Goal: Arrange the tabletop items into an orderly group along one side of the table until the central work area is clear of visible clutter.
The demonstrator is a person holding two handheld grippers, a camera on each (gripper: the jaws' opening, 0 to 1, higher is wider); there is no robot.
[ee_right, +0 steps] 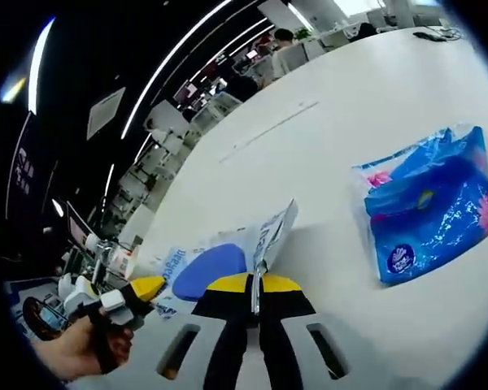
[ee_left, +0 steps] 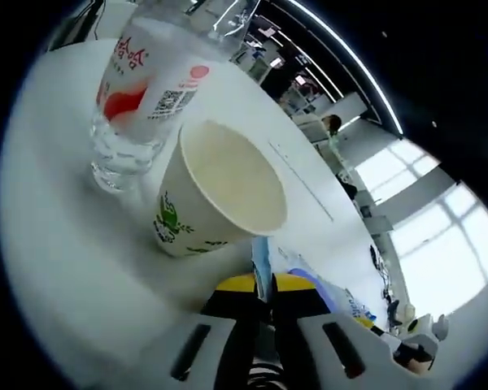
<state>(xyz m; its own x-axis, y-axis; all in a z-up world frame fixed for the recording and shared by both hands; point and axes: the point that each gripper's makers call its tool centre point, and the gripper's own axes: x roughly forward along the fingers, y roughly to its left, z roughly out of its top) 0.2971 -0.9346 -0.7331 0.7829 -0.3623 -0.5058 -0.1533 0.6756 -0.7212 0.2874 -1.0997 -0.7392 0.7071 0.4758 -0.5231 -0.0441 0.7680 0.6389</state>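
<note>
A flat blue-and-white packet (ee_right: 215, 264) hangs between both grippers. My right gripper (ee_right: 256, 286) is shut on its upright edge. My left gripper (ee_left: 262, 286) is shut on a thin bluish-white edge that looks like the same packet (ee_left: 321, 286), which trails off to the right. Just beyond the left jaws stands a paper cup (ee_left: 220, 191) with green print, its mouth towards me. A clear water bottle (ee_left: 138, 89) with a red-and-white label stands right behind it. In the right gripper view, a hand (ee_right: 69, 349) holds the left gripper (ee_right: 134, 296) at the lower left.
A blue plastic pack of tissues (ee_right: 427, 215) lies on the white table (ee_right: 309, 146) to the right of the right gripper. Office desks, monitors and seated people fill the background past the table's far edge. The right gripper (ee_left: 415, 345) shows at the lower right.
</note>
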